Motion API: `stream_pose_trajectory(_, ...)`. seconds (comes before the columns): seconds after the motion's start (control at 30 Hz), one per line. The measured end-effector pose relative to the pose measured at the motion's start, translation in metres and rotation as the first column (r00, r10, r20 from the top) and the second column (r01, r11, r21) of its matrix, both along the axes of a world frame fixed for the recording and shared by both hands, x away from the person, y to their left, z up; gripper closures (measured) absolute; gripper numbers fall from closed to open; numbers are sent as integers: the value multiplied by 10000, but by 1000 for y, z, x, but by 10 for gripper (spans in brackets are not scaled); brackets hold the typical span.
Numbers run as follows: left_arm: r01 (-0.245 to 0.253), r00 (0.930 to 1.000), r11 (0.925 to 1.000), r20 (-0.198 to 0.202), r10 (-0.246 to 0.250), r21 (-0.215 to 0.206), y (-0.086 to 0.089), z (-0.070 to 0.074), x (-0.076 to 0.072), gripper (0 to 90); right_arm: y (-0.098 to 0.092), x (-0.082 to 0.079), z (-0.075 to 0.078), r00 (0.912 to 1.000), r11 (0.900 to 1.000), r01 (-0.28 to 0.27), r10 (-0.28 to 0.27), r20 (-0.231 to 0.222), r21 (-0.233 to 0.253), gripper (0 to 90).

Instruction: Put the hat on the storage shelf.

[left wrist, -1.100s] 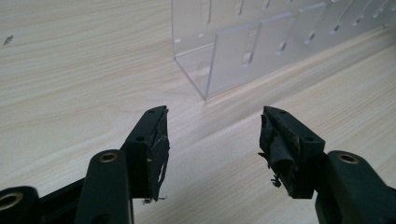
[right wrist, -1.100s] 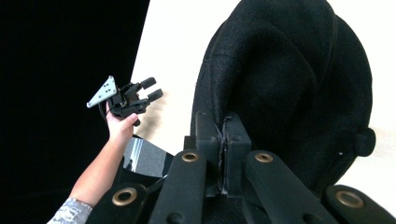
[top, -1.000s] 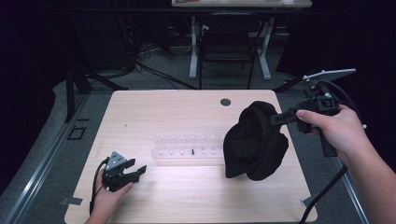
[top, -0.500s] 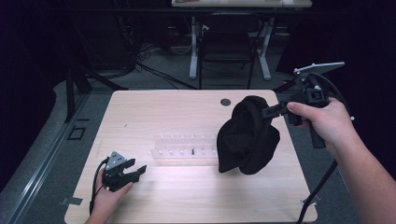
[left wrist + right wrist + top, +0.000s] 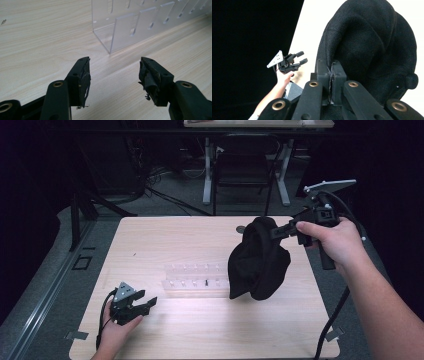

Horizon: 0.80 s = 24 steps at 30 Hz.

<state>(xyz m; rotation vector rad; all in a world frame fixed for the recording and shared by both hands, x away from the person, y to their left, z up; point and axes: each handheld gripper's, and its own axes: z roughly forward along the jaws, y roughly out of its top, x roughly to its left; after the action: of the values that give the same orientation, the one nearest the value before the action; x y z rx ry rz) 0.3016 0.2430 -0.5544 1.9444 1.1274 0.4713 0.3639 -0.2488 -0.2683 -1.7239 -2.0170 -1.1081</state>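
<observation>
Two grippers are in your hands, and only one carries anything. Your right gripper (image 5: 278,231) is clamped on the black hat (image 5: 257,260), its jaws pressed flat together on a fold of the fabric near the hat's top edge, as the right gripper view (image 5: 331,75) shows plainly. The hat (image 5: 367,47) hangs from that pinch above the table (image 5: 200,330), drooping down over the right end of the clear rack (image 5: 195,279) and hiding that end from the high view. Whether the lowest part of the hat touches the table or the rack, you cannot tell from these angles. The rack lies lengthwise across the middle of the table, a transparent tray with slotted dividers, and a small dark mark sits in it just left of the hat. Your left gripper (image 5: 142,304) rests well left of the rack and nearer to you, low over the bare wood, with its jaws spread wide and nothing between them. In the left gripper view (image 5: 113,75) the worn pads (image 5: 85,80) face each other across an open gap, and the near corner of the rack (image 5: 130,27) stands just beyond them on the wood. A round dark grommet (image 5: 240,229) sits in the tabletop behind the rack, just left of the hat's upper edge.
</observation>
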Motion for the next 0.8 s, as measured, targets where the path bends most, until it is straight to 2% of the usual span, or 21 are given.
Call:
stream_pose_trajectory(0.3, -55, 10000, 10000, 68, 55, -54, 1, 0, 0, 427, 19, 14, 2, 9997, 9998, -185, 185, 127, 38, 883)
stream_pose_trajectory(0.8, -41, 10000, 9999, 41, 41, -110, 2, 0, 1, 427, 39, 32, -4, 9998, 9997, -173, 172, 76, 175, 883)
